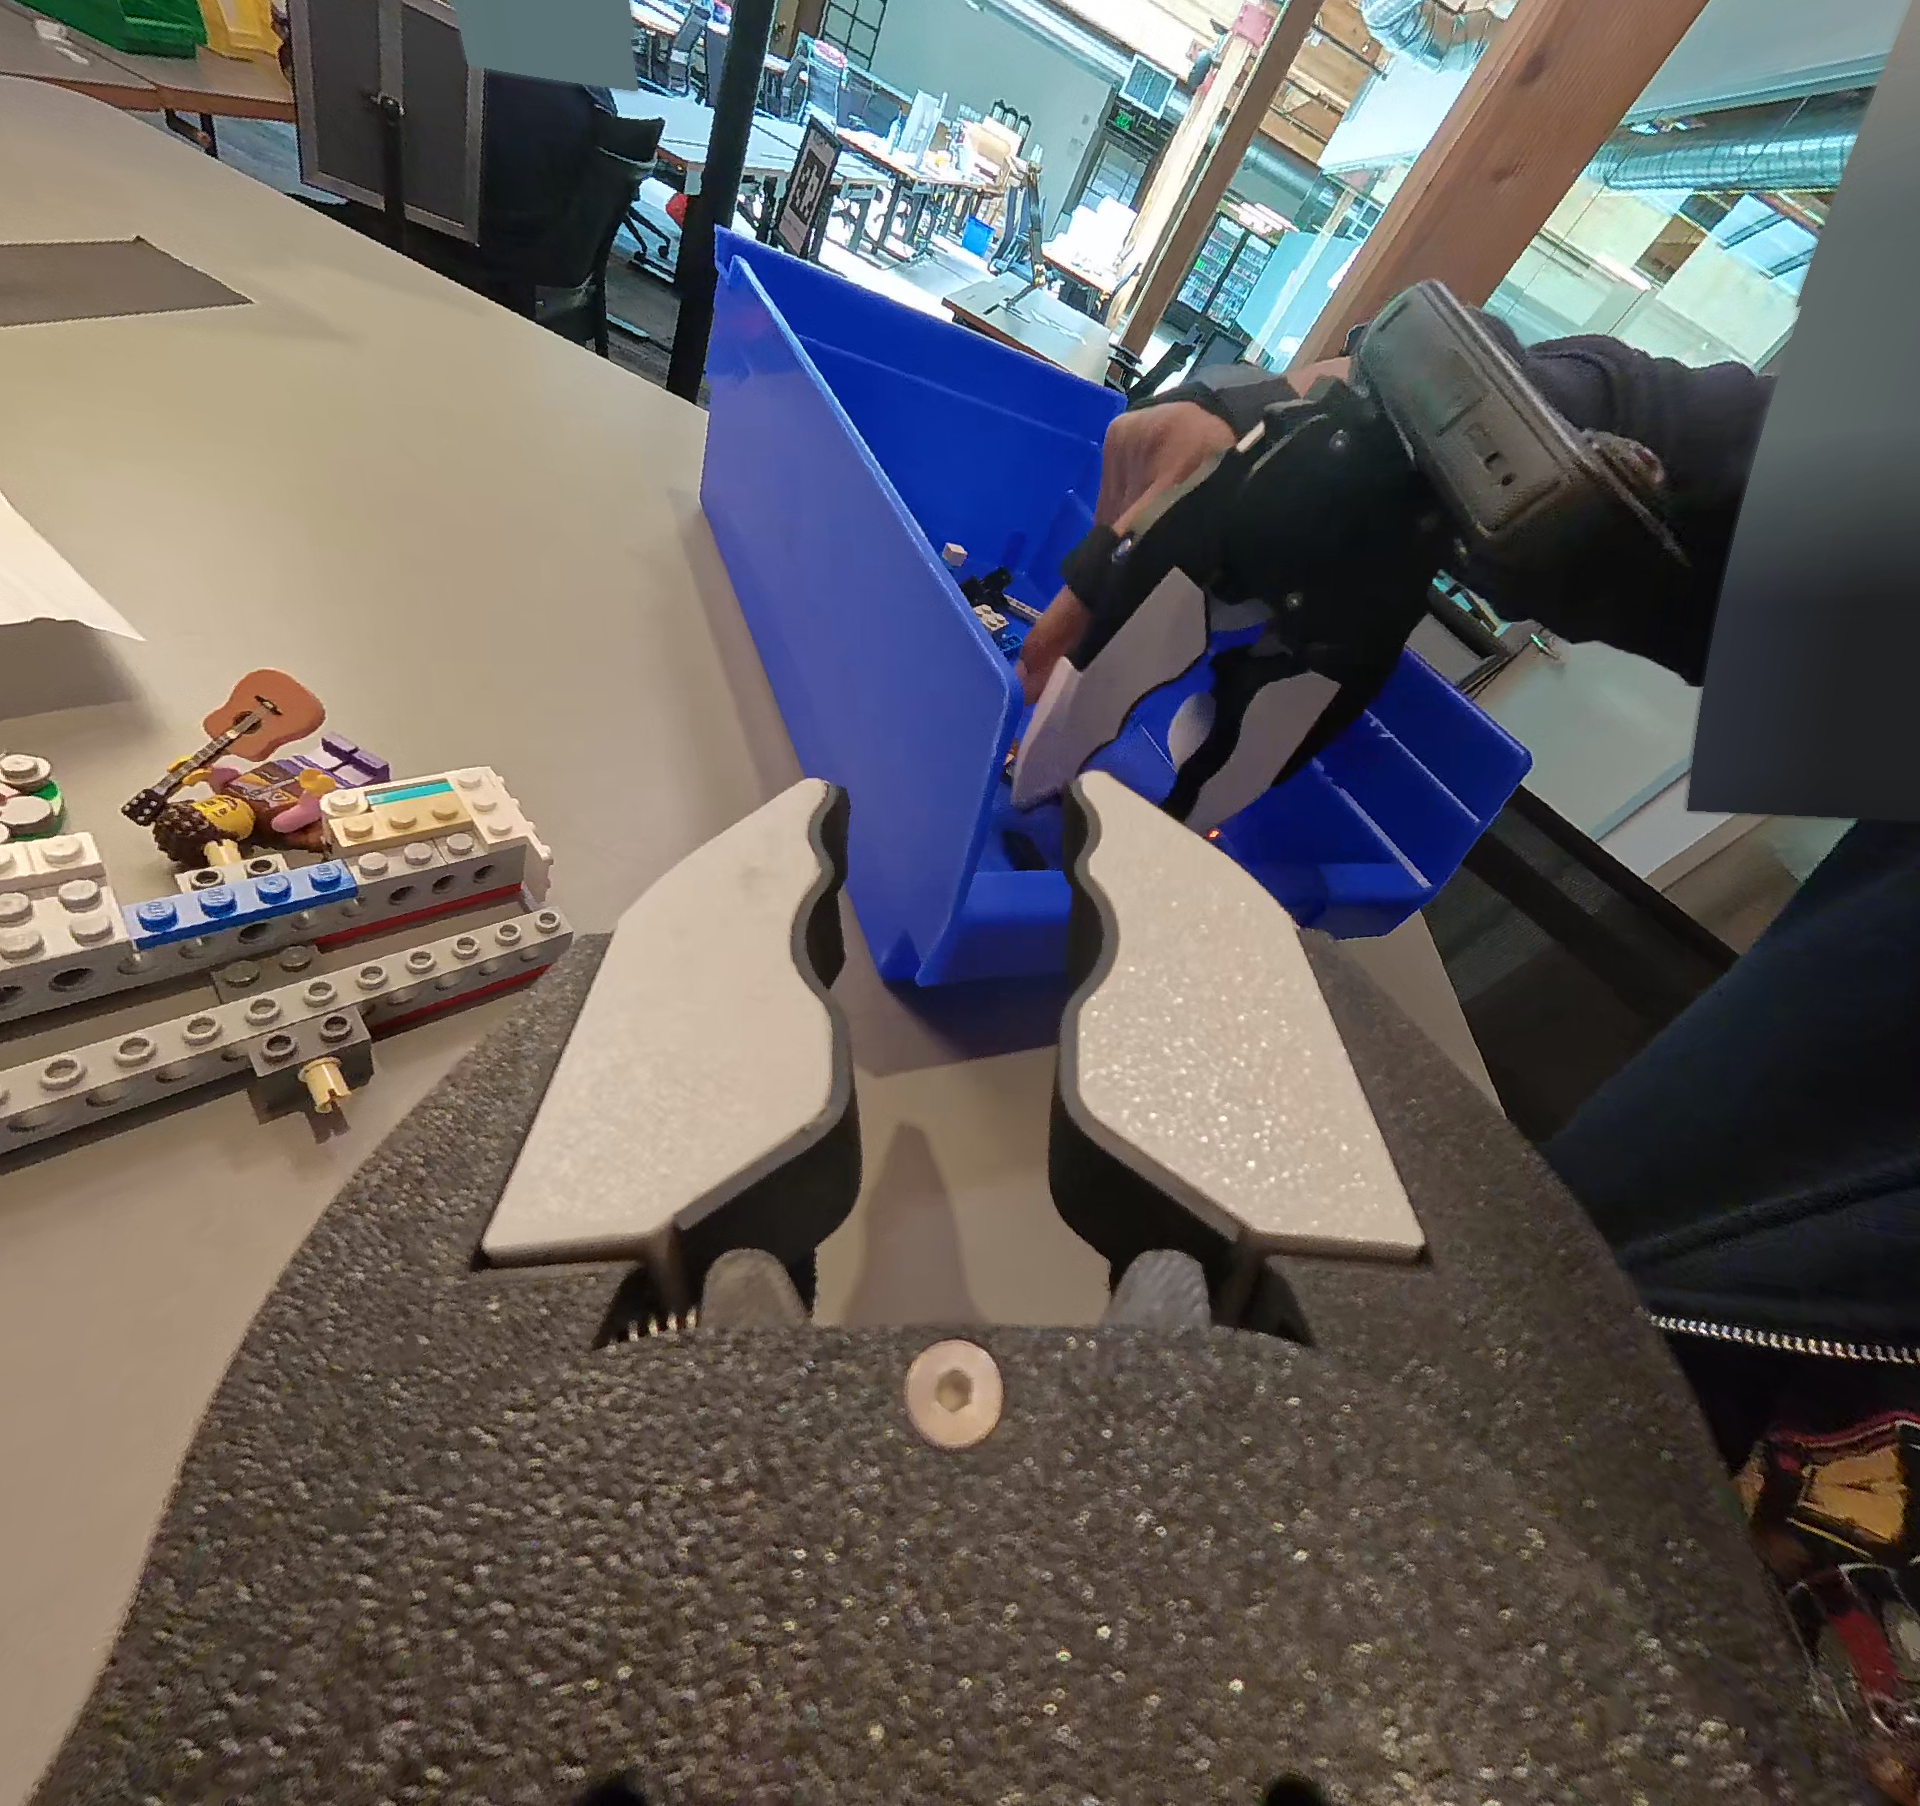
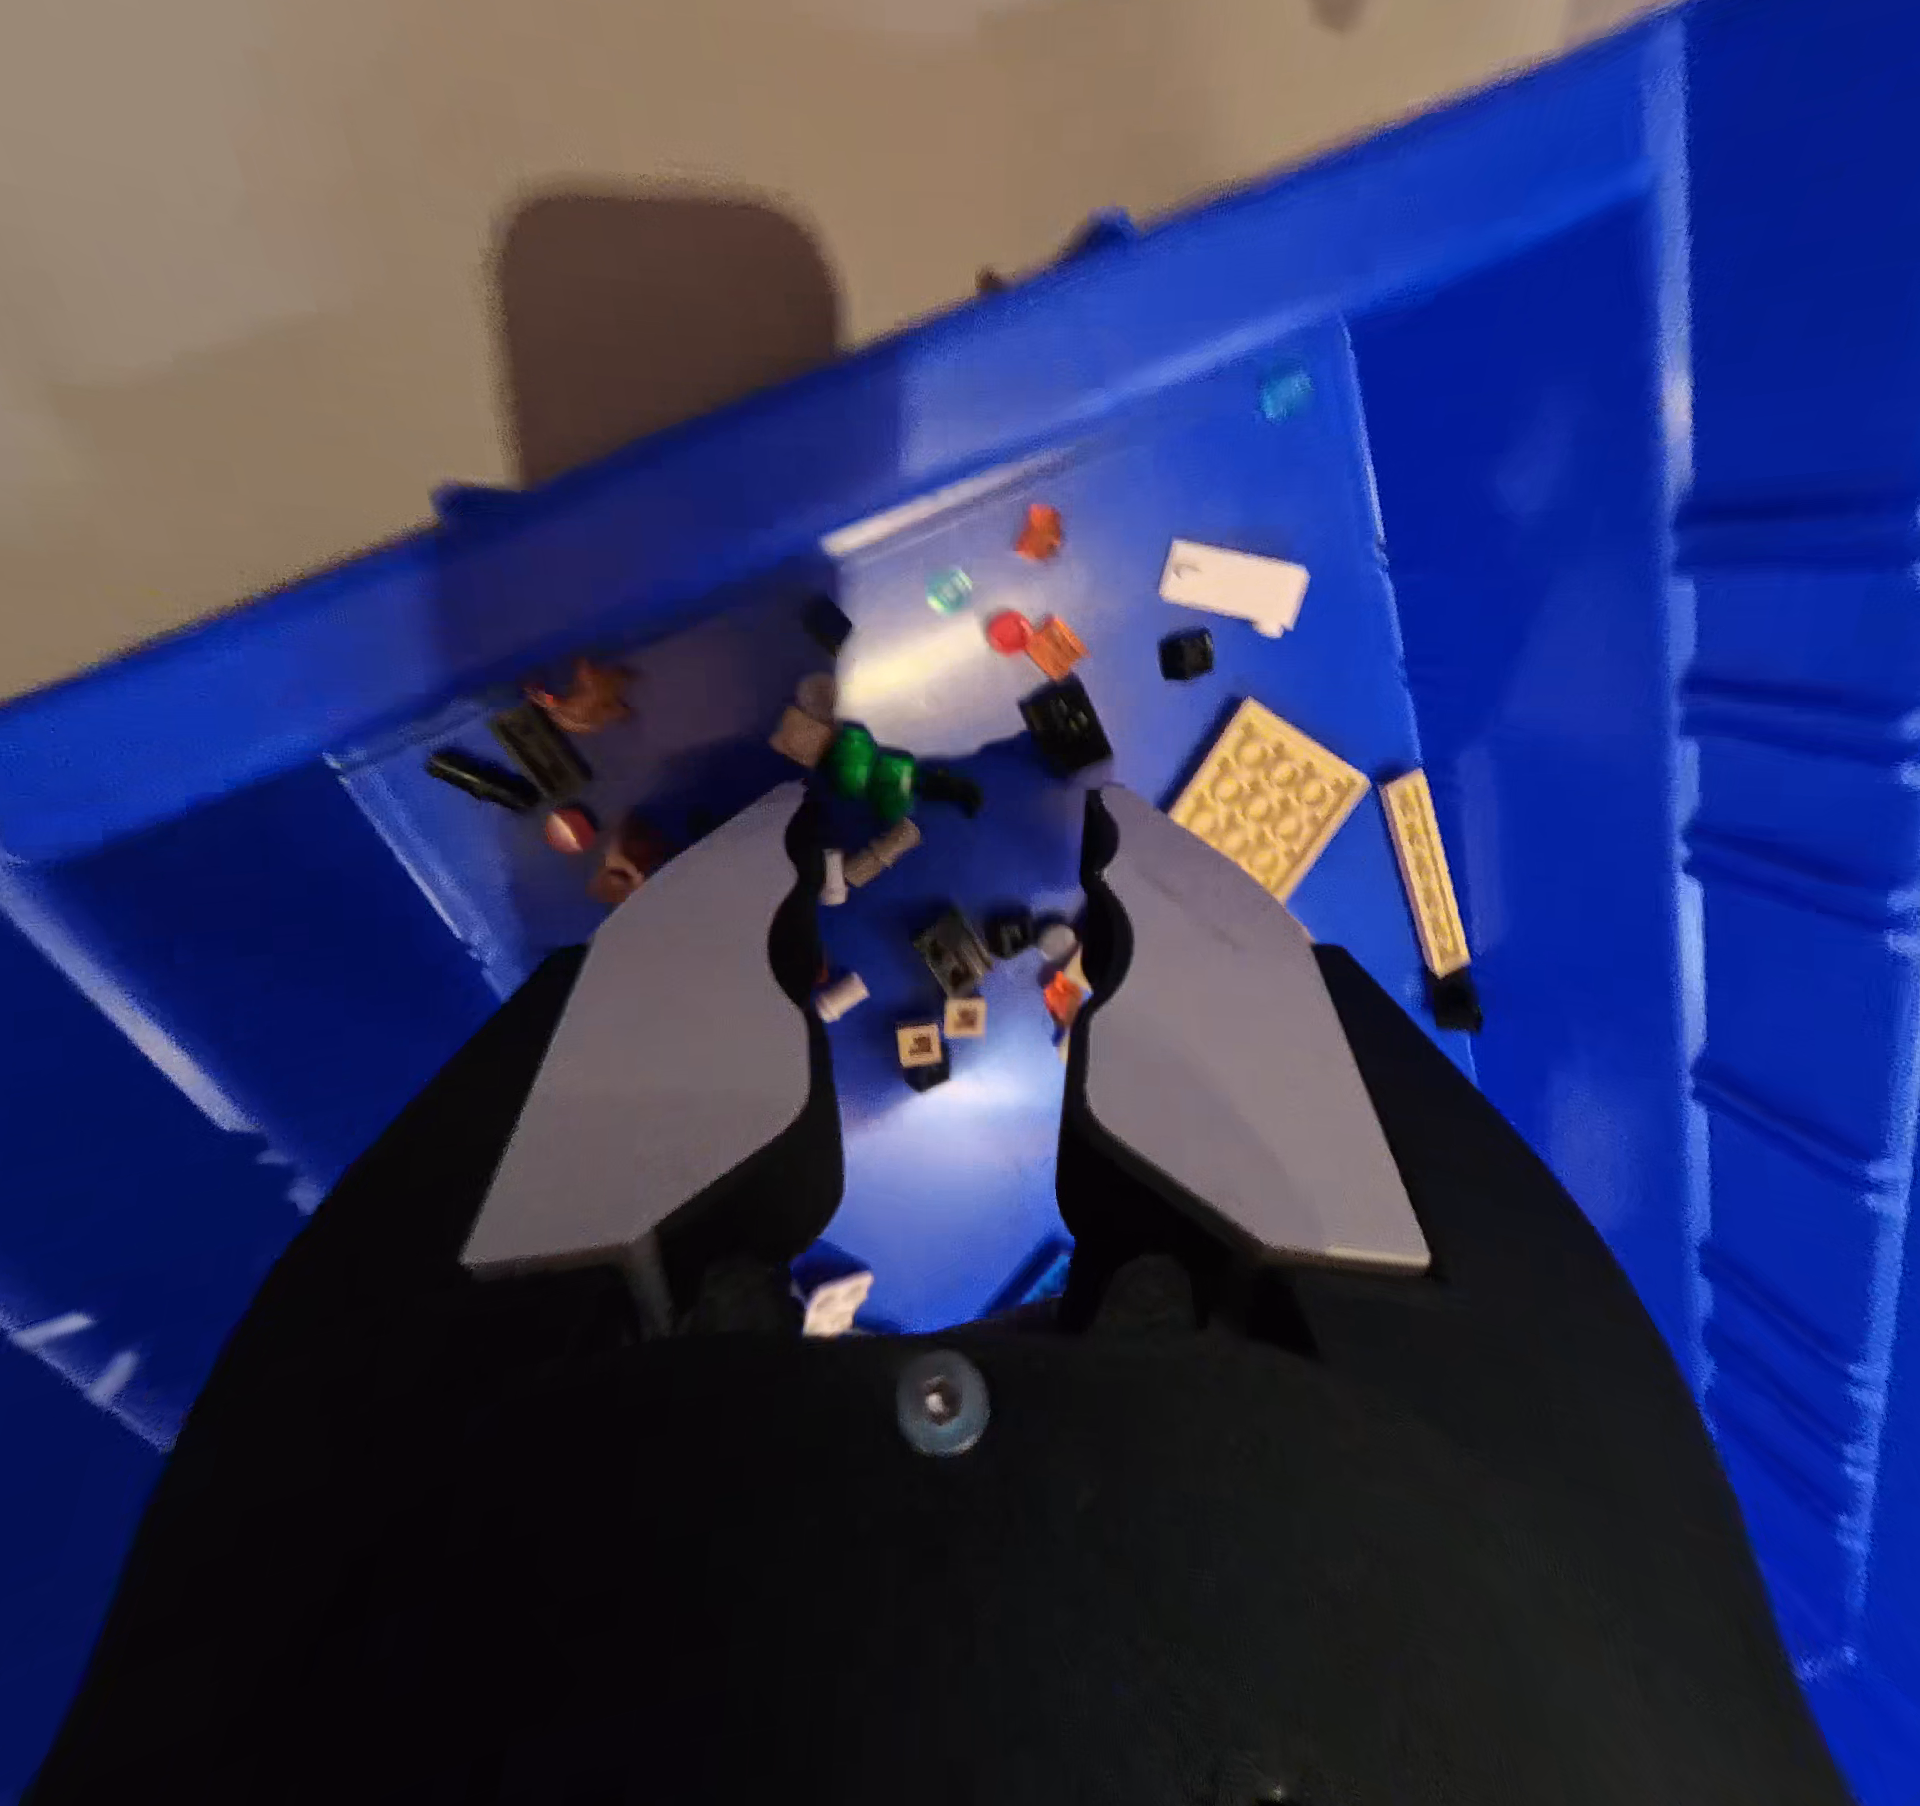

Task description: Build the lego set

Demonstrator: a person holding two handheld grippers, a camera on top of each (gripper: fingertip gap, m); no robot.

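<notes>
Right wrist view: right gripper (image 2: 945, 811) points down into the blue bin (image 2: 1538, 613), jaws spread wide, nothing pinched; the picture is blurred. Loose toy-brick pieces lie scattered on the bin floor under it. Green round pieces (image 2: 873, 769) sit just past the fingertips at 12 o'clock, nearer the left finger tip, not touching either pad as far as the blur allows. A small grey stud piece (image 2: 883, 852) lies between the fingers near the left pad; contact there cannot be told. Dark grey brick (image 2: 951, 946) and two tan printed tiles (image 2: 940, 1034) lie lower in the gap, on the floor. Tan studded plate (image 2: 1268, 806) is at 2 o'clock just beyond the right finger, a long tan strip (image 2: 1423, 873) next to it at 3 o'clock, white tile (image 2: 1231, 582) further at 1 o'clock, orange and red bits (image 2: 1039, 634) at 12 o'clock.

Left wrist view: left gripper (image 1: 951, 800) hovers low over the grey table (image 1: 416, 509), jaws apart and holding nothing. The bin's near corner stands beyond and between its fingertips, no pad pressing on it. The bin appears tipped, one long wall raised, probably so the pieces gather low. A brick assembly (image 1: 260, 935) with a minifigure (image 1: 223, 811) and a brown guitar piece (image 1: 265, 707) lies at 9 o'clock, well apart from the fingers. The other gripper reaches into the bin at 1 o'clock, a person's hand (image 1: 1153, 447) on it.
</notes>
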